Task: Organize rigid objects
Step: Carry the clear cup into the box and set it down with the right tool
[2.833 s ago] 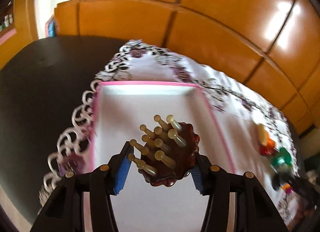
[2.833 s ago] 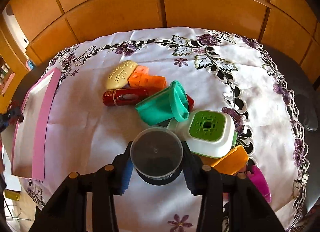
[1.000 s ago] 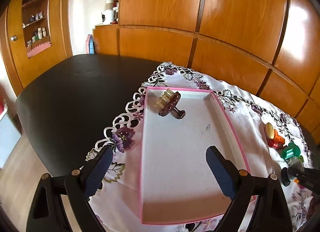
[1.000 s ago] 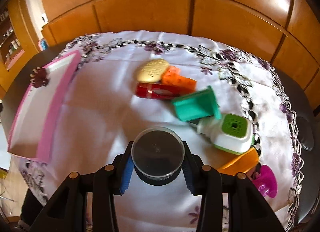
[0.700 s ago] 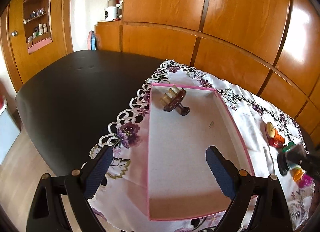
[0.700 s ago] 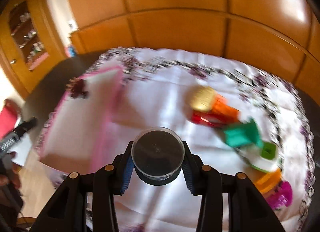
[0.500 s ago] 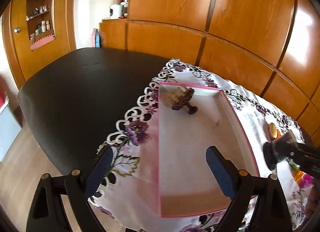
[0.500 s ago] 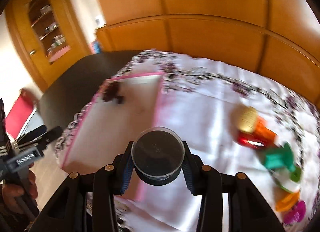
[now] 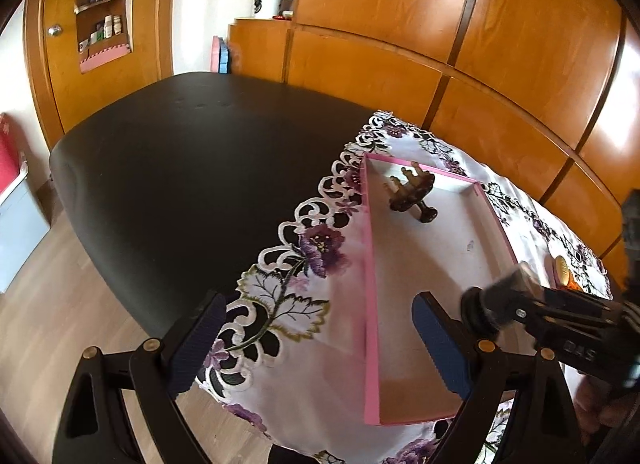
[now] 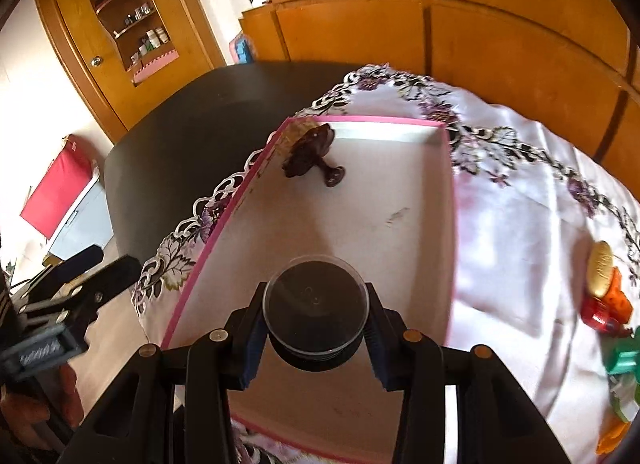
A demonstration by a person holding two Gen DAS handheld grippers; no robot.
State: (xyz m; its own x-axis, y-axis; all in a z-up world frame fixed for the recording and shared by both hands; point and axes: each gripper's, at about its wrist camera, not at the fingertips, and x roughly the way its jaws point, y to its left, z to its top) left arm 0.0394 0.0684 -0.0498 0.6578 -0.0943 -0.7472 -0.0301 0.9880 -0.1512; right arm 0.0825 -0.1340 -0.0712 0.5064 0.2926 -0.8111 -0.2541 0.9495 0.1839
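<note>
A pink-rimmed tray (image 10: 451, 168) lies on the embroidered cloth; it also shows in the left wrist view (image 9: 369, 264). A brown massage brush (image 10: 310, 152) lies in its far left corner, also seen in the left wrist view (image 9: 412, 194). My right gripper (image 10: 316, 322) is shut on a round black jar with a clear lid (image 10: 316, 302), held over the near part of the tray. In the left wrist view the right gripper (image 9: 496, 304) comes in from the right with the jar. My left gripper (image 9: 316, 344) is open and empty above the tray's near left edge.
A gold oval case (image 10: 600, 264), a red tube (image 10: 600, 318), orange blocks and a green piece (image 10: 622, 358) lie on the cloth to the right. The bare black table top (image 9: 192, 160) lies left of the cloth. Wooden wall panels stand behind.
My right gripper has carried the jar left from the pile of objects to over the tray. My left gripper let go of the brush in the tray, opened and pulled back.
</note>
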